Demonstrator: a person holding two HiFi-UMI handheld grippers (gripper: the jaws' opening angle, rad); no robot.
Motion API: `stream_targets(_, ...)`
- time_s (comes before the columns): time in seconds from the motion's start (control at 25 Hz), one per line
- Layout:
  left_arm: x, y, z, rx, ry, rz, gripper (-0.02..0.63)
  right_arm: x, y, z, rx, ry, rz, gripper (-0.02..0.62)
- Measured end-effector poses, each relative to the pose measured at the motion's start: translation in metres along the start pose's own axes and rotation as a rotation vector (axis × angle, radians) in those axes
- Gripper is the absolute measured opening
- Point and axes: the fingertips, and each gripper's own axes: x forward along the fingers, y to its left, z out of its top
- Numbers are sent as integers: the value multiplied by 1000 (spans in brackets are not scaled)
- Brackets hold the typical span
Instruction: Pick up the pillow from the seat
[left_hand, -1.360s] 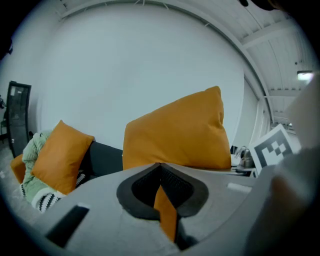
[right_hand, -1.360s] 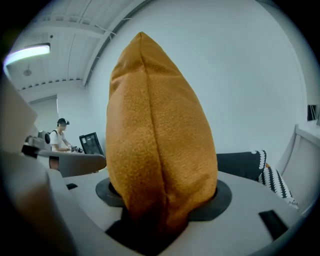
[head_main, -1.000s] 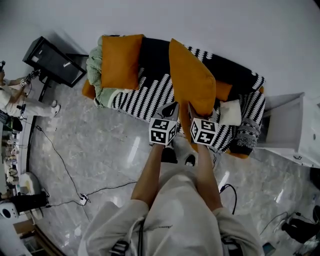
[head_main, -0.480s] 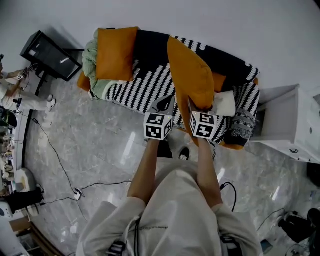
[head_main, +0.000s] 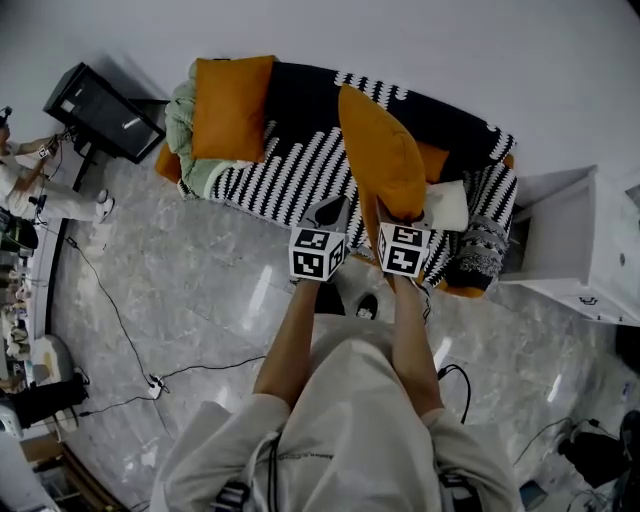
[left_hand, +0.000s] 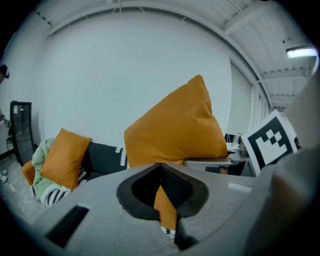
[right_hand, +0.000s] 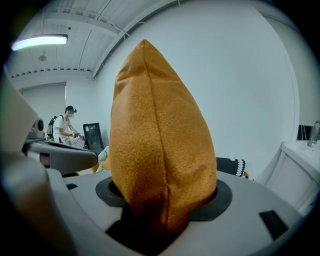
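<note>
The orange pillow (head_main: 380, 160) stands on edge above the black-and-white striped sofa seat (head_main: 290, 170). My right gripper (head_main: 385, 212) is shut on its lower edge; in the right gripper view the pillow (right_hand: 160, 140) rises straight out of the right gripper (right_hand: 165, 210) and fills the middle. My left gripper (head_main: 328, 212) sits just left of the pillow's lower corner. In the left gripper view the left gripper (left_hand: 160, 167) has its tips together, and the pillow (left_hand: 175, 125) looms ahead to the right. Orange shows through the slit behind the tips.
A second orange pillow (head_main: 230, 105) leans on green bedding at the sofa's left end. A small white cushion (head_main: 445, 205) lies at the right end beside a white cabinet (head_main: 570, 240). A black monitor (head_main: 100, 115) and a person (head_main: 30, 190) are at far left; cables (head_main: 150, 385) cross the floor.
The pillow stays upright in my right gripper. Both grippers have shifted slightly up and left in view, with the sofa sliding the same way.
</note>
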Motion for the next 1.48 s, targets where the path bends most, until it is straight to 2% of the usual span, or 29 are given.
stream_targets(0.4,5,-20,-2,33,14,-21,6,-8,-9,-10,16,-1,12,310)
stream_targets(0.96,1,-17,3,50,20,-4,6,-8,-5,-6,0,-5,31,310)
stream_targets(1.48,0,-19,-8,51,36,-2,6,-14,-6,-6,-23,-15,29,310)
